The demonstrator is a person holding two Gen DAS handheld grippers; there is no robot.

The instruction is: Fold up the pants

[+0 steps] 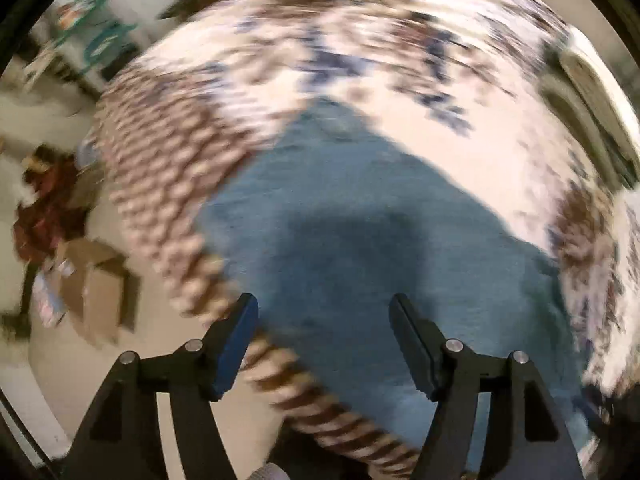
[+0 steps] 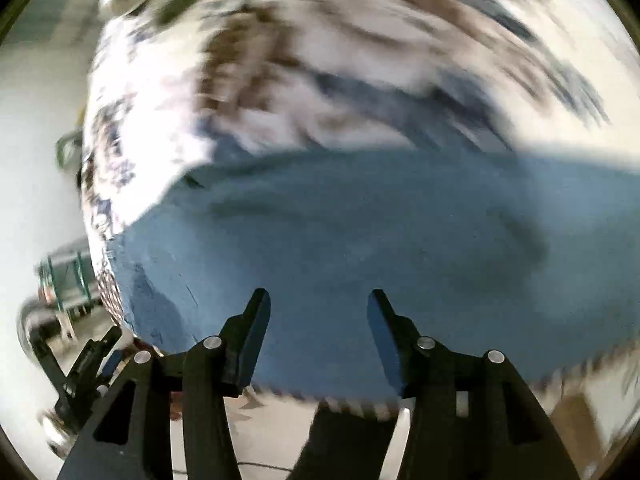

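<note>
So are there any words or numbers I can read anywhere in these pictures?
None can be read; both views are smeared by motion.
The blue pants show no label or print.
The patterned cover has only blotches.
The colourful packets beside the cardboard box may carry print, too blurred to read.

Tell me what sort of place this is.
Probably a lived-in room at home: blue pants lie on a floral patterned cover, seemingly a bed, with cardboard boxes on the floor beside it. Blur hides finer detail.
</note>
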